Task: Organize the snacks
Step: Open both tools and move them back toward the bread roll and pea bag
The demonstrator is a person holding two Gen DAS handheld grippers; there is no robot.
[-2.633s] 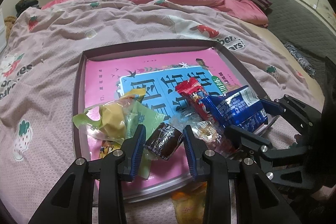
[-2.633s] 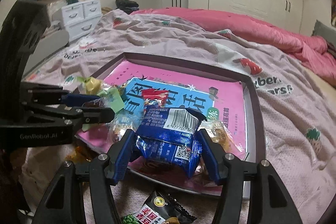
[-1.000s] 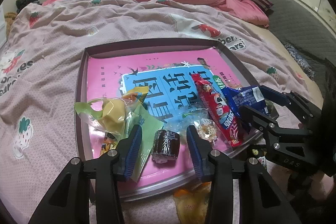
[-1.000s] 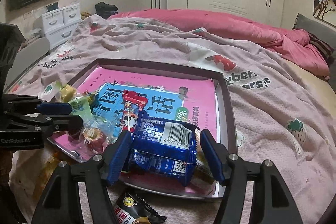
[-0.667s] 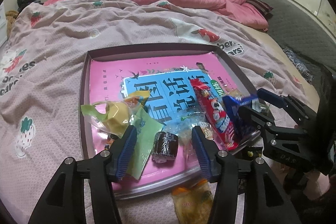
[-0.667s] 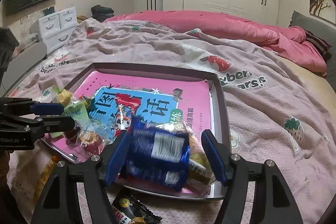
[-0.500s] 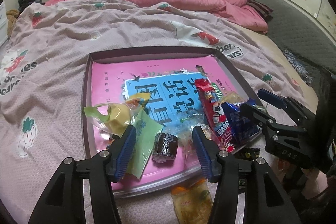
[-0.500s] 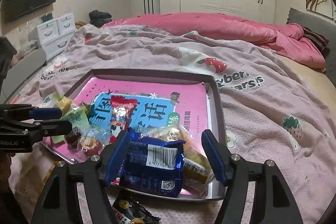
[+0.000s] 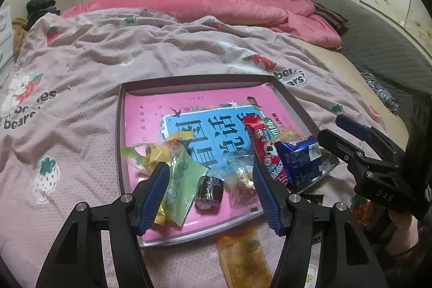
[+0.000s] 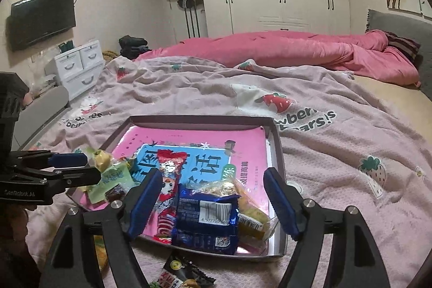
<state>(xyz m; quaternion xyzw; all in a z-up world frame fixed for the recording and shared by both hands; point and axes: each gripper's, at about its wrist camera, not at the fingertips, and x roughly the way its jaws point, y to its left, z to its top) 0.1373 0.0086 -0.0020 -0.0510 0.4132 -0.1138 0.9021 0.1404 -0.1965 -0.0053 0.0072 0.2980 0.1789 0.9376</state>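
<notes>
Left wrist view: the left gripper point(image 9: 210, 188) is seen with its jaws spread and just been opening wider — nothing is pinched. A small dark chocolate roll point(image 9: 209, 189) lies loose between them on the pink floor of the tray point(image 9: 189, 78), flanked by a green sachet point(image 9: 181, 185) and a clear-wrapped candy point(image 9: 240, 177). A red snack bar point(image 9: 266, 150) and the blue cookie pack point(image 9: 299, 161) sit toward the tray's right side. An orange packet point(image 9: 243, 255) is left outside on the blanket point(image 9: 81, 66), just below the near rim.

Right wrist view: the right gripper point(image 10: 213, 203) is also parted, jaws having just widened, and the blue cookie pack point(image 10: 206, 220) rests free in the near corner of the tray point(image 10: 278, 150), overlapping a yellowish packet point(image 10: 249, 215). A black snack bag point(image 10: 181, 274) is still out on the blanket, near the rim.

Handling-wise — everything looks light, crinkly and slippery, probably crushable inside. The leftover packets are best taken across the flat middle or a sealed end, not squeezed hard.
</notes>
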